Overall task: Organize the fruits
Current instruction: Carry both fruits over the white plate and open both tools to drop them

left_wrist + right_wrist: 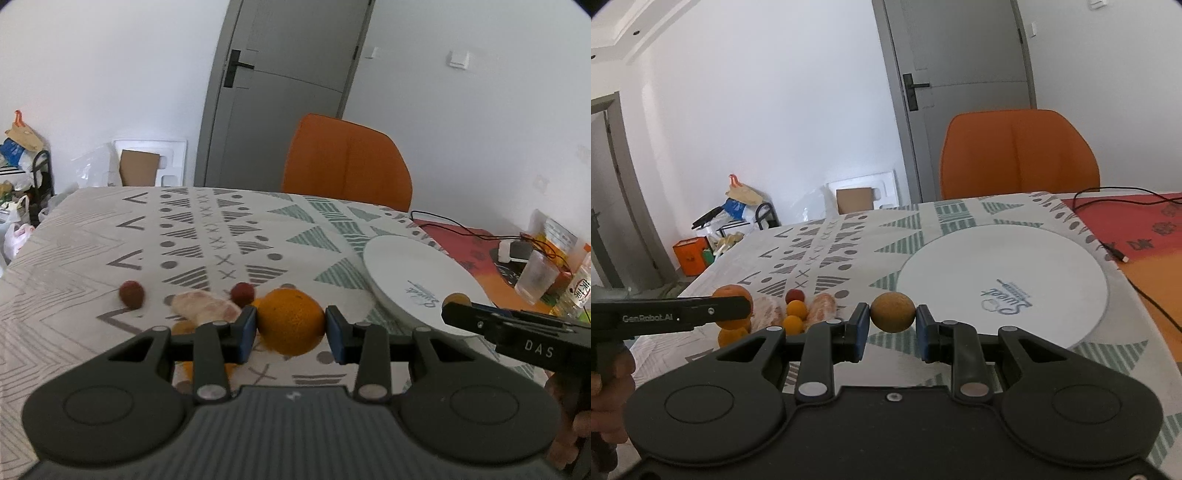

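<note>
Left tool [290, 326] pinches orange [290, 320] at its widest; right tool [892, 326] pinches small brown fruit [892, 312]. Both firm, round, likely roll-prone.

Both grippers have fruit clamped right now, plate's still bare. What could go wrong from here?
The small brown fruit in the right gripper is held only at its sides by the pad tips; it might slip or roll on release onto the flat plate. The left gripper holds the large orange above the loose fruit pile; a drop could scatter the red fruits.
</note>
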A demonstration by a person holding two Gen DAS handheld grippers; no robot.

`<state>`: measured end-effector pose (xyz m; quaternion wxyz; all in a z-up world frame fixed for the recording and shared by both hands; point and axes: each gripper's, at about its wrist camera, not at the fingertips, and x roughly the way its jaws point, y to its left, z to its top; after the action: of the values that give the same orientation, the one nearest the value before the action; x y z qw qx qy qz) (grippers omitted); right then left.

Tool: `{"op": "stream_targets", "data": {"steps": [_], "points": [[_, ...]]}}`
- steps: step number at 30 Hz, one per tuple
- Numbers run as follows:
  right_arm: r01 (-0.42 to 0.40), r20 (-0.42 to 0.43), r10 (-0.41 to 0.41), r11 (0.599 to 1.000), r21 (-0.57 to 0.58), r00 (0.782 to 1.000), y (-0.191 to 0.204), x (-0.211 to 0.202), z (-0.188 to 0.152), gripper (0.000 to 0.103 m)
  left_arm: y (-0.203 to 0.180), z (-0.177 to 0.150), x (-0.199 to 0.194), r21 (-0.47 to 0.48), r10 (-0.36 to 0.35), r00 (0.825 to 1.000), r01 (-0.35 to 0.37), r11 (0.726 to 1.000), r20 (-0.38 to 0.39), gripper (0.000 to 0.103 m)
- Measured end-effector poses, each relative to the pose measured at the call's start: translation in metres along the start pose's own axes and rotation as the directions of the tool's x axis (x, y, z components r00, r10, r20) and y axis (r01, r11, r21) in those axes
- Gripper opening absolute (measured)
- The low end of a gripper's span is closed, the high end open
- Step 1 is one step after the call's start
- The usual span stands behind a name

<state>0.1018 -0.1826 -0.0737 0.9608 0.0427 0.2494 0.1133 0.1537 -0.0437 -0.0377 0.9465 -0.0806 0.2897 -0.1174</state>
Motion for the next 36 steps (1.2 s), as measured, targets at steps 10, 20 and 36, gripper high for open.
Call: {"op": "stream_targets", "data": {"steps": [10,20,36], "points": [[0.045,0.038,-0.047,0.998,0.033,0.998,-0.031,-0.008,-0.003,0.025,-0.026,0.003,0.017,0.035,-0.015,1.000,0.016,0.999,-0.015,0.039],[0.072,0.050,-0.075,0.996,0.059,0.996,-0.055,-0.009,-0.007,0.025,-0.054,0.010,0.038,0.082,-0.057,0.998,0.060,0.995,-0.035,0.039],[0.117,0.009,-0.118,0.989,0.094,0.993,-0.074,0.004,-0.015,0.026,-0.092,0.015,0.085,0.140,-0.123,0.988,0.135,0.981,-0.090,0.039]]}}
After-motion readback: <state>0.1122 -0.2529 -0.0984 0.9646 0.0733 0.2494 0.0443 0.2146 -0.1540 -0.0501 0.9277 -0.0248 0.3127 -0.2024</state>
